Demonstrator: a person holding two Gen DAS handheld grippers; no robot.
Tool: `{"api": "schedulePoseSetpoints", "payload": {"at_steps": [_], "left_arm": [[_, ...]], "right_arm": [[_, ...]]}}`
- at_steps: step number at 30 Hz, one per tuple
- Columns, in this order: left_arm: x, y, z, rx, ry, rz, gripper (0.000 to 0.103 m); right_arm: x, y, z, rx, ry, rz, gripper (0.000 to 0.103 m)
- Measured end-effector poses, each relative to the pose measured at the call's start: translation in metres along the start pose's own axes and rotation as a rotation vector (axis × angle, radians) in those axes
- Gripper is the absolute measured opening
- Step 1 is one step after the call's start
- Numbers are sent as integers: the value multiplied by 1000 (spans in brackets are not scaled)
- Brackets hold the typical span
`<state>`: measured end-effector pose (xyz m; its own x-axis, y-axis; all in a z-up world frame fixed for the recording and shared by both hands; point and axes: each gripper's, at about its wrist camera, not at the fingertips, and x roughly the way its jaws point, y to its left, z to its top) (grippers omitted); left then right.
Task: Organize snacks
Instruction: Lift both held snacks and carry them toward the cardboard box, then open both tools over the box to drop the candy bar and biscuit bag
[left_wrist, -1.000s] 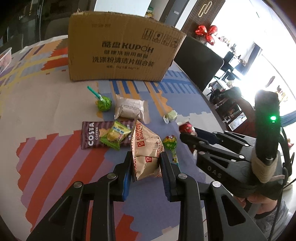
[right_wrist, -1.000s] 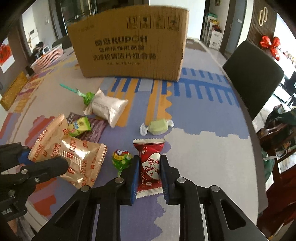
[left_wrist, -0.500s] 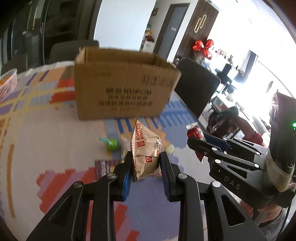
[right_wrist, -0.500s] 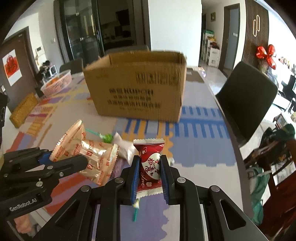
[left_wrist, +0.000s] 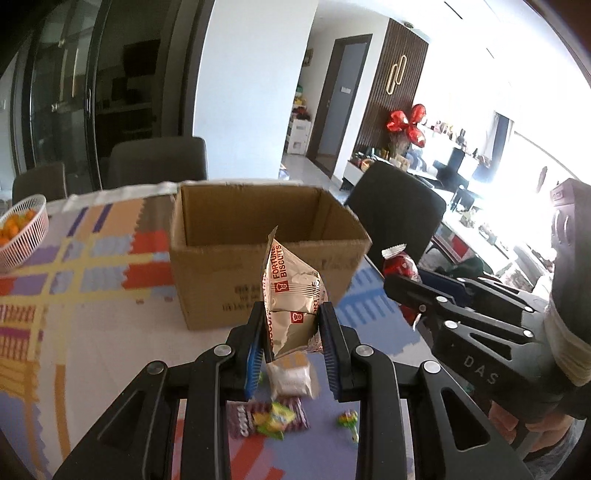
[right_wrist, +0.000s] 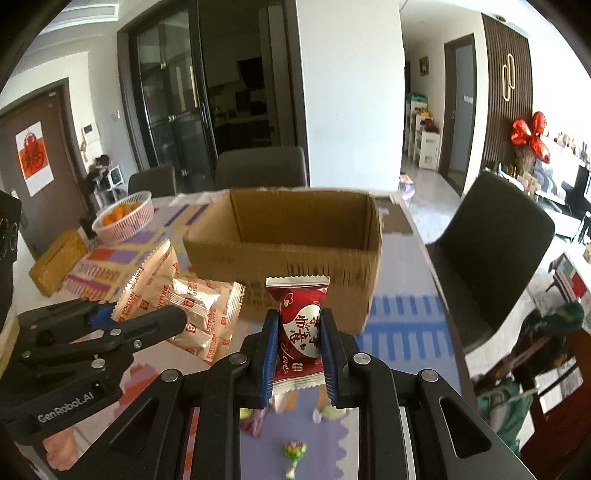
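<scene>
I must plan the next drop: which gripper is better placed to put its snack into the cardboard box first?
Probably the left gripper: its biscuit bag already overlaps the cardboard box rim. The right gripper holds the red candy lower, below the rim. The difference is small.

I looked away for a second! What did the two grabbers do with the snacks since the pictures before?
Both went up off the table toward the cardboard box, whose open top now shows. The left gripper lifted the fortune biscuits bag; the right gripper lifted the red candy packet. Both grips stayed shut. The other snacks, like the lollipop, stayed on the table.
</scene>
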<state>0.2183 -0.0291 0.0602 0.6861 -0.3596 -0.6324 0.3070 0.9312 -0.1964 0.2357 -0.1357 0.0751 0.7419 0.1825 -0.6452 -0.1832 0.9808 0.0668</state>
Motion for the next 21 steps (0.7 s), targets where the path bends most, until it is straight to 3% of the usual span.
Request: {"api": "schedulePoseSetpoints", "payload": {"at_steps": [9,21], "left_arm": [[8,12,41,31,-20,55,29],[42,30,87,42,8,102,29]], "right_arm": [[8,7,51,-45,-24,-10,23],[54,0,96,-58,32,-42,23]]}}
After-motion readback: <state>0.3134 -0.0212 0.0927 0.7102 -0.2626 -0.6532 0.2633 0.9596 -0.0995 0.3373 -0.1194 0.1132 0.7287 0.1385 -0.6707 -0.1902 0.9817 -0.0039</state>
